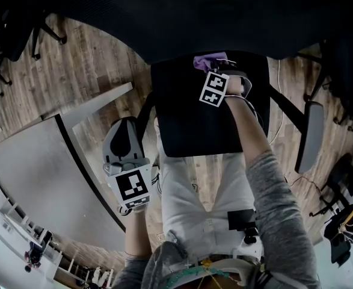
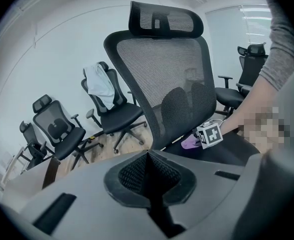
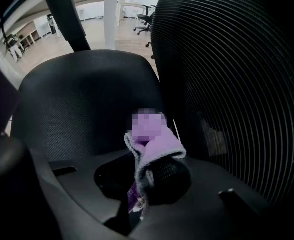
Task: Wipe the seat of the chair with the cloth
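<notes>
Black seat (image 1: 194, 119) under purple cloth (image 1: 209, 61); wooden floor (image 1: 92, 65) around.

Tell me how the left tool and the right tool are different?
The right tool is pinching the purple cloth; the left tool is pinching nothing. The right tool is at the back of the chair seat, near the backrest; the left tool is held off to the side, away from the seat. Both are closed.
</notes>
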Action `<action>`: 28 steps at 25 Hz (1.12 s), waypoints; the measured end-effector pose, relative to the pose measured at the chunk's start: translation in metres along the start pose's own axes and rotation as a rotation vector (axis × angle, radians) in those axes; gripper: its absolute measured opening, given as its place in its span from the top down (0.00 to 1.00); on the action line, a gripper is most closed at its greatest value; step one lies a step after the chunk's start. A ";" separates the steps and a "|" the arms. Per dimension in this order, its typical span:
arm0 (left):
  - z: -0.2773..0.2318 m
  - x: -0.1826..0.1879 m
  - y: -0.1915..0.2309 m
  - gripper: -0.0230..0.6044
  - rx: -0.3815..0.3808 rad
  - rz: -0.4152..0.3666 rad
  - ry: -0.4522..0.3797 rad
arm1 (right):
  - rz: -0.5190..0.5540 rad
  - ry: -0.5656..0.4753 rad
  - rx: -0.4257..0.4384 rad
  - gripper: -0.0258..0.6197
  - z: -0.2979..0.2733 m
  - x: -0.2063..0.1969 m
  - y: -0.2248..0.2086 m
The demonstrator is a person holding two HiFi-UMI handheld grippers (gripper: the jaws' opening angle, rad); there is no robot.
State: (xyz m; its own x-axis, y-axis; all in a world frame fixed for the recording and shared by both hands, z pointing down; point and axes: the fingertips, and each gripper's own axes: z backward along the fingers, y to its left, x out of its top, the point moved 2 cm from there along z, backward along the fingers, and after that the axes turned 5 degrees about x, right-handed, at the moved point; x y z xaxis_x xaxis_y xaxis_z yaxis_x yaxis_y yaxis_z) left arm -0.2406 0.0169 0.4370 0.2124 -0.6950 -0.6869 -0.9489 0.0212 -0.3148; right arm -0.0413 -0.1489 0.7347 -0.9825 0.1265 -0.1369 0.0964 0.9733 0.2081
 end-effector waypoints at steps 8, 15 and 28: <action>0.000 0.000 0.001 0.96 -0.001 0.002 0.000 | -0.038 0.028 -0.009 0.89 0.003 -0.030 -0.007; 0.000 0.000 -0.001 0.96 -0.002 0.004 -0.001 | -0.055 0.044 -0.019 0.89 0.006 -0.055 -0.013; -0.001 0.000 0.000 0.96 0.000 0.003 -0.002 | -0.116 0.077 -0.025 0.89 0.017 -0.105 -0.023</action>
State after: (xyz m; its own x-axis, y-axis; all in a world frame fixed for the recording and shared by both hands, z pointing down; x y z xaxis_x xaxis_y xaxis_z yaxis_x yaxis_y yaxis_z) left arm -0.2407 0.0164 0.4372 0.2096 -0.6935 -0.6892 -0.9497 0.0234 -0.3124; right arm 0.0627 -0.1814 0.7278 -0.9962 -0.0025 -0.0872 -0.0217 0.9753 0.2197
